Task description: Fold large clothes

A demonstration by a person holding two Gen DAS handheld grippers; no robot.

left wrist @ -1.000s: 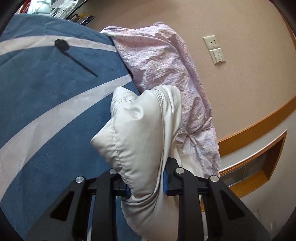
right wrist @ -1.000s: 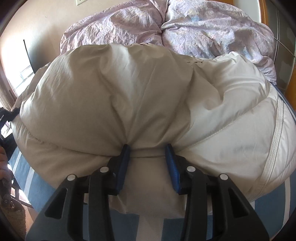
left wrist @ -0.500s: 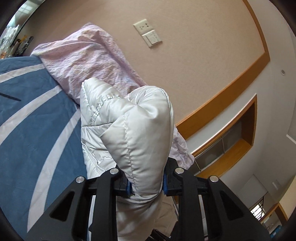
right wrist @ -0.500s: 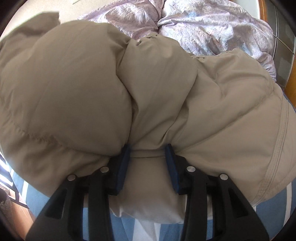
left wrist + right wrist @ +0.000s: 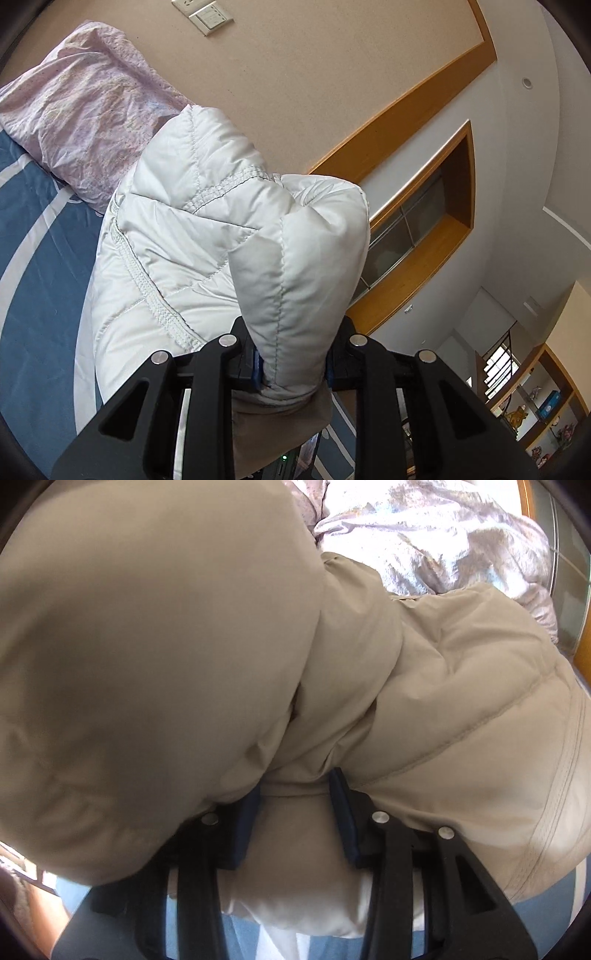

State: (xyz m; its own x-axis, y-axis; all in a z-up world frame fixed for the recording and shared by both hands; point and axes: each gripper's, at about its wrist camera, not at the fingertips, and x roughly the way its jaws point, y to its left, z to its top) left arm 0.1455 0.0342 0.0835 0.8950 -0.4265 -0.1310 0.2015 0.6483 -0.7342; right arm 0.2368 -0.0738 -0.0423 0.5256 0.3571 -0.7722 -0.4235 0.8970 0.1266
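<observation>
both grippers, left gripper (image 5: 293, 369) and right gripper (image 5: 295, 812), were clamped narrowly on a puffy pale down jacket (image 5: 207, 236) lifted over the blue bedspread (image 5: 40, 236), where slick, bulky padding might slide free and spoil the fold.

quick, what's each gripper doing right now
left gripper: shut on a fold of the puffy jacket.
right gripper: shut on the jacket's edge.

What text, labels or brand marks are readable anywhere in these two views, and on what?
None readable.
Puffer jacket: no label or logo showing.
Wall switch plate: no print visible.
Blue box on the shelf: too small to read.
Pink quilt: pattern only, no words.
</observation>
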